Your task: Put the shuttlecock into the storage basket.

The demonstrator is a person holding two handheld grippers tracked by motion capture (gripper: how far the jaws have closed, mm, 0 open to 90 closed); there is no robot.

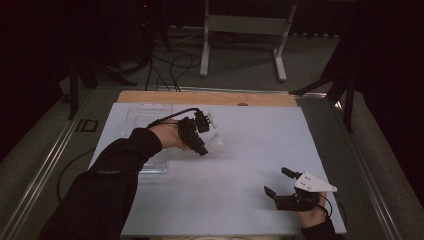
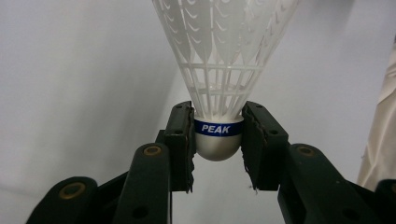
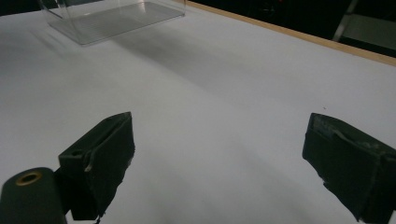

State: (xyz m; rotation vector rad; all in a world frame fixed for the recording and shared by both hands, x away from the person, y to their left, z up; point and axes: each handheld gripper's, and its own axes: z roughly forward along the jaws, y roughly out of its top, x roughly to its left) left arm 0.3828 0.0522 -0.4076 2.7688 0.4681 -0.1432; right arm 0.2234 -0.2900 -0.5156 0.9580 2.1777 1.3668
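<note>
The left tool [image 2: 217, 135] pinches a white plastic shuttlecock [image 2: 219, 70] by its rounded cork base, one pad on each side of the blue band that reads PEAK, so the shuttlecock's long axis runs straight out along the tool's own line, skirt flaring away from the jaws and cork tucked between them. In the high view the left tool [image 1: 202, 135] is carried above the white desk [image 1: 250, 165], with the skirt [image 1: 214, 141] showing pale just beyond the jaws on the side away from the hand. The relation that matters for what comes next, as I judge it, is where the clear plastic tray [image 1: 150, 120] lies from this tool: it sits just behind and to the hand's side of it, at the desk's far left, close by the forearm, so the tool points away from the tray and would have to swing back over it if the shuttlecock is meant to go in there. Which end goes down then depends on how the wrist turns, since the cork is the gripped end. The right tool [image 1: 279, 182] stands with its jaws spread wide and nothing between them, resting low near the desk's near right corner, well apart from both the shuttlecock and the tray; its own view looks across bare desk [image 3: 224, 107] toward the tray [image 3: 112, 16] far ahead. The left hand is plainly the nearer one to the tray.
</note>
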